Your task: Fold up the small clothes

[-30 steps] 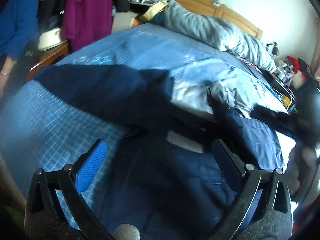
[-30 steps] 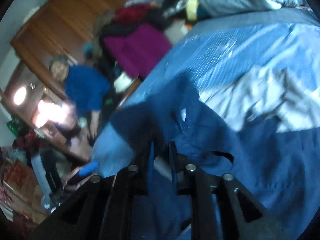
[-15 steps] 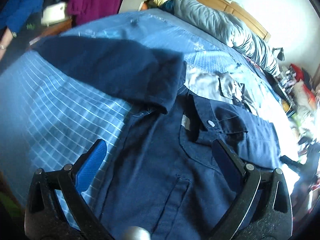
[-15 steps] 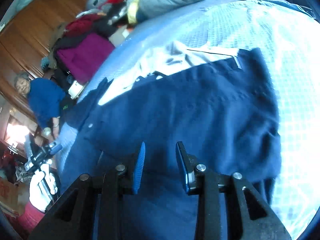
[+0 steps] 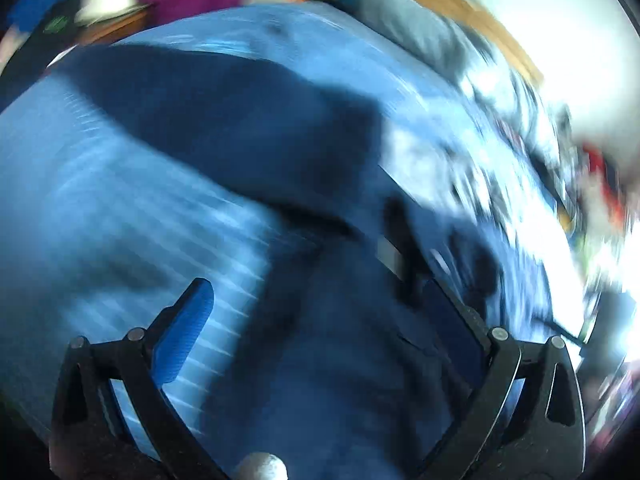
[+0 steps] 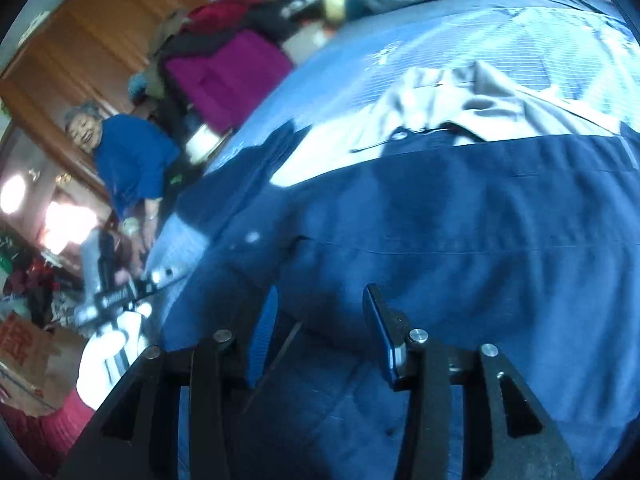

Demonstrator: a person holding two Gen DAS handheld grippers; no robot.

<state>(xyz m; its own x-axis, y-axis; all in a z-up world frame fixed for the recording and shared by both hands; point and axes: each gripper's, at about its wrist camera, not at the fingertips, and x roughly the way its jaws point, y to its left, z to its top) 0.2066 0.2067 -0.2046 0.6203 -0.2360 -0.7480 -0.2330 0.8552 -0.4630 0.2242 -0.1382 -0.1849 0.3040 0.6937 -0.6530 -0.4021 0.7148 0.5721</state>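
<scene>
Since a second ago the right gripper (image 6: 320, 320) has let go of the shirt (image 6: 440, 240); its jaws, then nearly pinched on cloth, now stand partly apart and empty above it. The shirt lies spread on the bed (image 6: 460, 48), one sleeve (image 5: 224, 120) folded over the body at far left, a grey garment (image 6: 460, 96) just beyond the collar. The left gripper (image 5: 316, 308) hovers wide open, holding nothing, over the shirt's near left edge. That view is smeared by fast motion, so a hasty grab there could catch the sheet too, or drag the folded sleeve loose.
</scene>
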